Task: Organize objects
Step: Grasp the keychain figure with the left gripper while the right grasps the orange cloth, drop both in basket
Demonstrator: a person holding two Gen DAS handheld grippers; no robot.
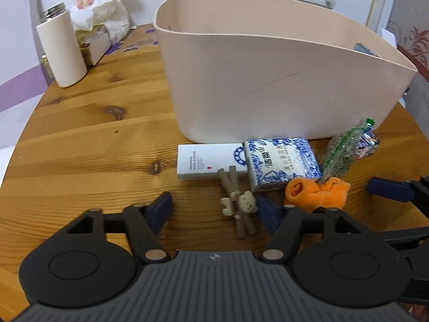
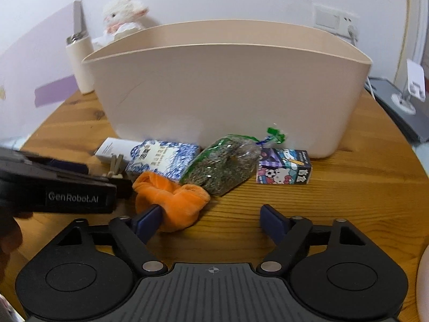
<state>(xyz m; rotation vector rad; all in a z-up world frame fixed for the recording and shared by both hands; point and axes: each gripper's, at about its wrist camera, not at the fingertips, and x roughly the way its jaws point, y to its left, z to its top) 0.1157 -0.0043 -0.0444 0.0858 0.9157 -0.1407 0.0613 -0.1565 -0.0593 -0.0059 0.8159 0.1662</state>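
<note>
A beige plastic bin (image 1: 268,80) (image 2: 228,88) stands on the wooden table (image 1: 93,139). In front of it lie a white box (image 1: 206,165), a blue-and-white patterned box (image 1: 281,162) (image 2: 163,158), a small bear-shaped clip (image 1: 240,204), a rolled orange cloth (image 1: 316,191) (image 2: 171,201), a clear bag of dried herbs (image 1: 340,153) (image 2: 222,166) and a cartoon-print carton (image 2: 284,170). My left gripper (image 1: 214,209) is open, the clip between its fingers. My right gripper (image 2: 211,220) is open, its left finger touching the orange cloth.
A white bottle (image 1: 61,51), a tissue box (image 1: 93,43) and a white plush rabbit (image 1: 102,2) stand at the back left. The left gripper's body (image 2: 56,187) shows at the left of the right wrist view. A dark device (image 2: 402,107) sits to the right.
</note>
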